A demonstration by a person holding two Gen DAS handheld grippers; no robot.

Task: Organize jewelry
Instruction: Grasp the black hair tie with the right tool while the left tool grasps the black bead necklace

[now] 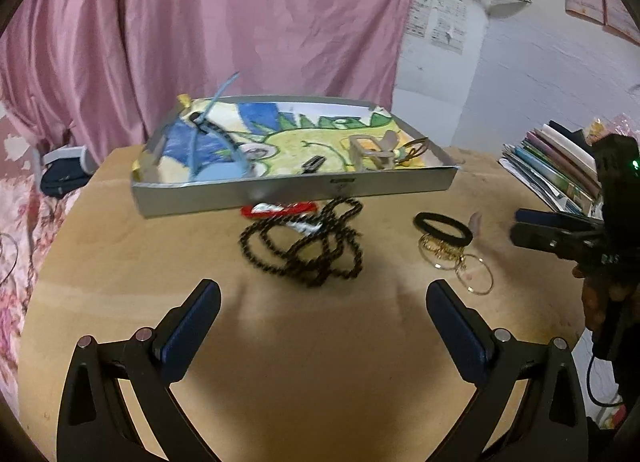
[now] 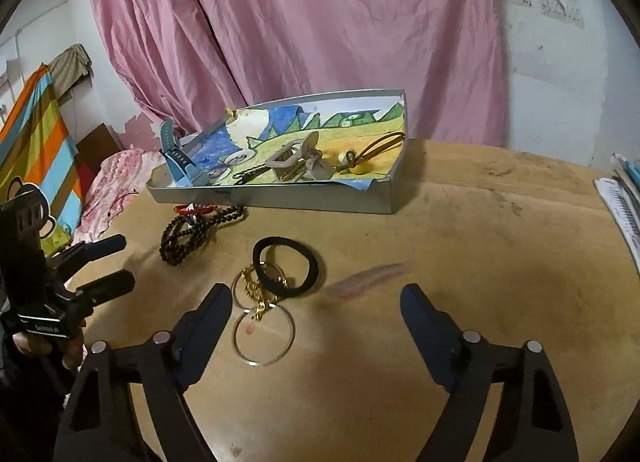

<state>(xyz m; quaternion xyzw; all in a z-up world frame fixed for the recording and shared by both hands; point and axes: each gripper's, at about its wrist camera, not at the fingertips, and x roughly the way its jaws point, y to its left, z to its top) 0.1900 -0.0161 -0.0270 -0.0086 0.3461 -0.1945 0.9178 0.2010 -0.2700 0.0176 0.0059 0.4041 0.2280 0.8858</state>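
On the tan wooden desk (image 2: 480,222), before a pink curtain (image 2: 300,22) and white wall, a grey tray (image 1: 296,190) lined with a drawing holds a blue watch (image 2: 176,158). Just in front lie a dark bead necklace (image 1: 304,246), black hair tie (image 2: 288,266) and gold rings (image 2: 262,326). Left claw (image 1: 320,302) and right claw (image 2: 316,306) hover released, gripping nothing.

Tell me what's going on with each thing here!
Left tool: open, empty.
Right tool: open, empty.
Shallow grey tray: partly filled.
Dark beaded necklace: heaped on table, outside tray.
Black hair tie: flat on table, overlapping gold chain.
Blue watch: in tray.
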